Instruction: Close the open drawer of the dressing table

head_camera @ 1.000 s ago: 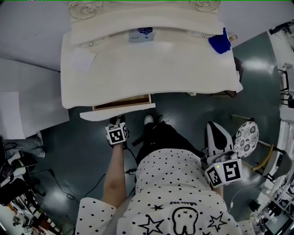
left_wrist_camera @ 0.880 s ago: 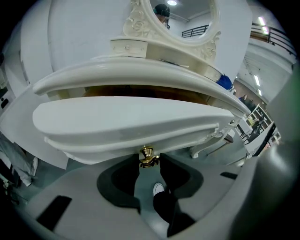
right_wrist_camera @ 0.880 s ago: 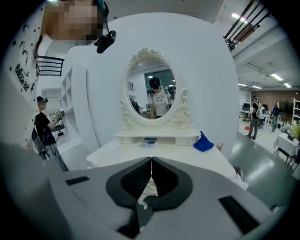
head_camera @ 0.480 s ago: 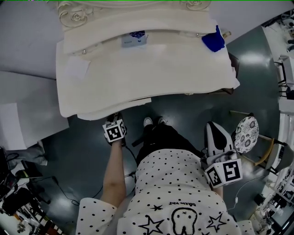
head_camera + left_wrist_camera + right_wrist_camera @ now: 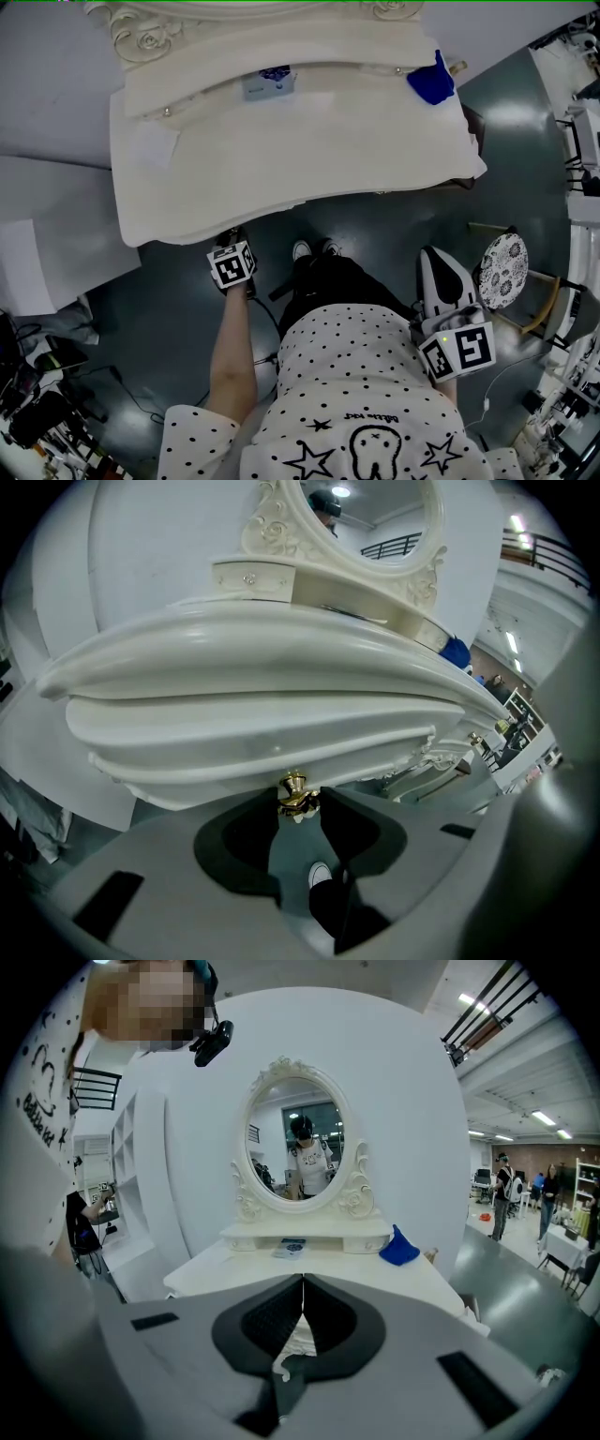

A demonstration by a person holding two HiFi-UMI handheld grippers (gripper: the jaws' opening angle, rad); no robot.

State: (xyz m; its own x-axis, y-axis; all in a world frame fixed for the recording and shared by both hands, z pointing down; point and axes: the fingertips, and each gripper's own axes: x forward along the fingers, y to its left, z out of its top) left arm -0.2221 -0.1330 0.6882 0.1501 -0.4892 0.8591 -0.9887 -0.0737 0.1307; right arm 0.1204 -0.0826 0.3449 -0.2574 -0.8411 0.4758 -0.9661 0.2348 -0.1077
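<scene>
**A:** Drawer (image 5: 262,752) front reads flush under the tabletop (image 5: 309,159), as far as I can judge. Left gripper (image 5: 297,803) is clamped on its brass knob (image 5: 295,789).

**B:** Then press straight in, level, no twist (that knob looks small). Check the seat before letting go. Right gripper (image 5: 302,1288)?

**A:** At the waist, jaws together, empty. Tabletop cream, nearly bare: blue cloth (image 5: 431,82), small box (image 5: 261,84) below the mirror (image 5: 300,1143). Floor (image 5: 375,225) dark, glossy; patterned stool (image 5: 503,272) to the right.

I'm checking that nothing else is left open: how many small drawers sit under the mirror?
2: one small cream drawer below the left side of the oval mirror, the other below its right side. Both look shut; none seems hidden.
</scene>
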